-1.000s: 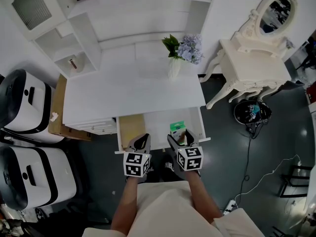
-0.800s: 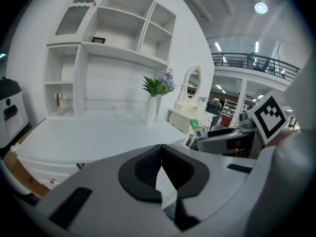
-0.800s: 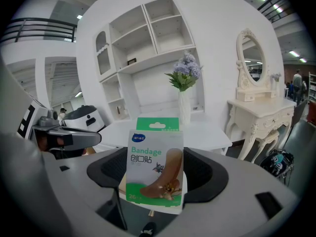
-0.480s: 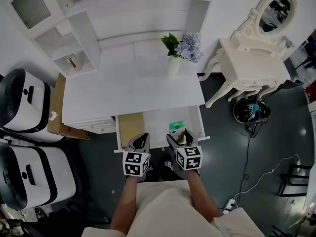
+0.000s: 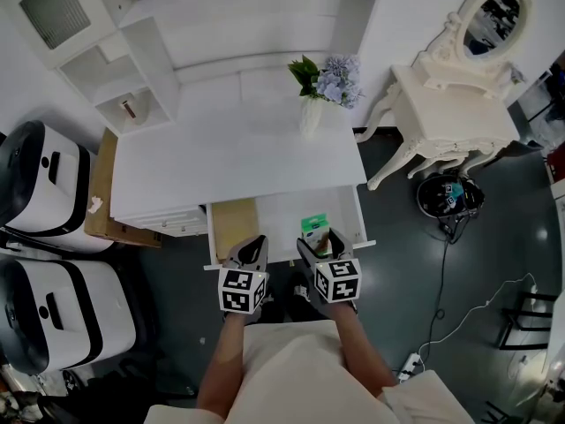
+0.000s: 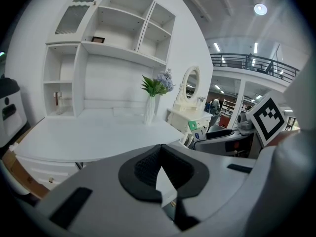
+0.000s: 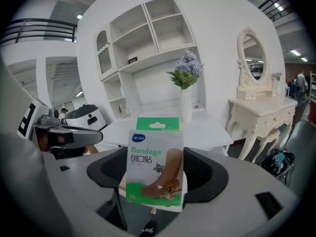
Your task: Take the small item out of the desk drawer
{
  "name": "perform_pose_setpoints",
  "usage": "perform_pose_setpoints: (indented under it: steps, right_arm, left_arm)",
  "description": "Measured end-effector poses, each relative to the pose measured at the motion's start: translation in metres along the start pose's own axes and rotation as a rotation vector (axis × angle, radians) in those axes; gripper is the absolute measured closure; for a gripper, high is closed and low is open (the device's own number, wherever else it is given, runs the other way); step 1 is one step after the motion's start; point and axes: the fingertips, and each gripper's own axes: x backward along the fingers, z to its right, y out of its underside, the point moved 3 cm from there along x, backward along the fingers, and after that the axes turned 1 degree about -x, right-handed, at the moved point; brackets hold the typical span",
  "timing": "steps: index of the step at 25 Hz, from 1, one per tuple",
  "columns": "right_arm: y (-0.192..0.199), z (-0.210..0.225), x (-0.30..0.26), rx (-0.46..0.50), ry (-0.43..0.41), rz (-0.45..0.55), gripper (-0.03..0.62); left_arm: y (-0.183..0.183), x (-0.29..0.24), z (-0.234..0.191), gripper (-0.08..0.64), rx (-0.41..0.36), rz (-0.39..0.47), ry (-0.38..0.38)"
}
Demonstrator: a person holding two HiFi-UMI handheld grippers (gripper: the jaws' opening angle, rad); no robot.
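The right gripper (image 5: 316, 242) has its fingers clenched on the bandage box (image 7: 154, 164), lifted just above the open drawer (image 5: 281, 217). The left gripper (image 5: 250, 248) pinches what looks like the drawer's front edge, probably steadying it.

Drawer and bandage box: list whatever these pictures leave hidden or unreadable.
- Drawer front interior: head view, covered by the left gripper and right gripper.
- Bandage box back: right gripper view, turned away; fine print too small to read.
- White sliver between the left gripper's pads: left gripper view, too little shows to identify it.
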Motion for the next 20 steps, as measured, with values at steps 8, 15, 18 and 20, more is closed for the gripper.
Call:
perform_pose_setpoints:
  steps: [8,15,18,20]
  right_arm:
    - [0.0009,-0.0019,-0.0003,0.000,-0.001,-0.001,0.227]
    - [-0.0007,-0.0032,-0.0028,0.000,-0.005,0.005,0.227]
    - [-0.0013,-0.0024,-0.0036,-0.001,-0.003,0.004,0.227]
    - [-0.0015,-0.0026,-0.0042,-0.004,-0.003,0.005,0.227]
  left_arm:
    - [-0.0003,0.0006,-0.0013,0.545,-0.009,-0.010,-0.002]
    - [0.0007,-0.0018,-0.0011,0.545,-0.014,-0.017,0.006]
    - [0.0002,-0.0027,-0.0021,0.545,-0.012,-0.017,0.010]
    - [0.0002,-0.0030,-0.0027,0.545,-0.011,-0.017,0.011]
